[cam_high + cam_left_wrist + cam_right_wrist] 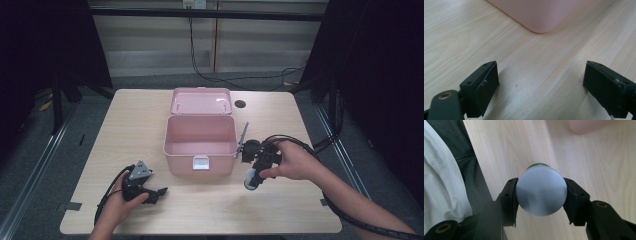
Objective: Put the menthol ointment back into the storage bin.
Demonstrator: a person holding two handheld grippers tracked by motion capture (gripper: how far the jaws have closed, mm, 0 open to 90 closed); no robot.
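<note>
Open pink box [200, 145] at the centre of a wooden bench [125, 125], a hand-held tool on either side.

The box's lid [201, 101] stands tipped back. The right tool [252, 176], just beside the box's right front corner, holds a white, green-ended container [250, 179]. The left tool [156, 193] rests near the bench's front edge, gripped by a hand [117, 204].

- Left gripper [159, 192]: black jaws with small screws, grey three-cornered plate [140, 170] on top, black cable.
- Right gripper [540, 195]: black jaws, brass-ringed holes, thick black cable [320, 155].
</note>
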